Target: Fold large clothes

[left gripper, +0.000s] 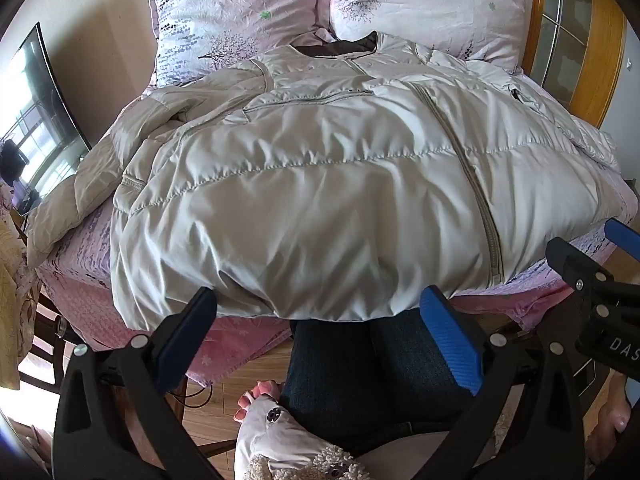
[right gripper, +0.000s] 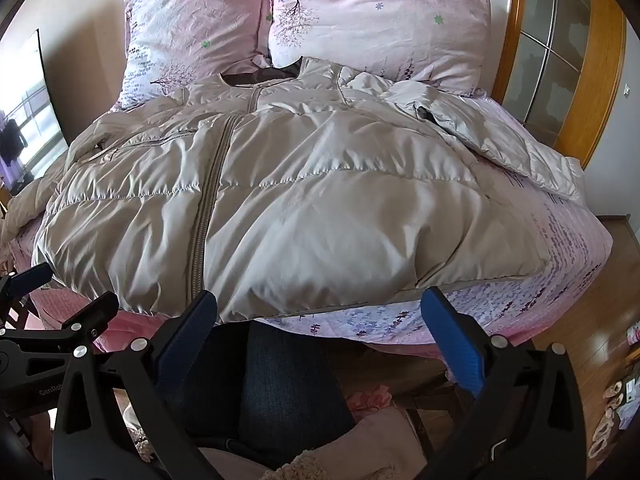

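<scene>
Both of my grippers hang at the foot of the bed, empty, jaws spread wide. Starting at the left: the left gripper (left gripper: 318, 334) has the hem of the padded jacket (left gripper: 320, 184) at twelve o'clock, just past its fingertips and apart from them. One sleeve (left gripper: 72, 196) trails to nine o'clock, off toward the bed's (left gripper: 76, 276) left edge. The jacket lies front up, zip (left gripper: 480, 200) closed, long axis running from the hem near me up to the collar by the pillows (left gripper: 432, 4). The right gripper (right gripper: 318, 334) has the hem's right corner at one o'clock. I judge each gripper nearer its own side.
</scene>
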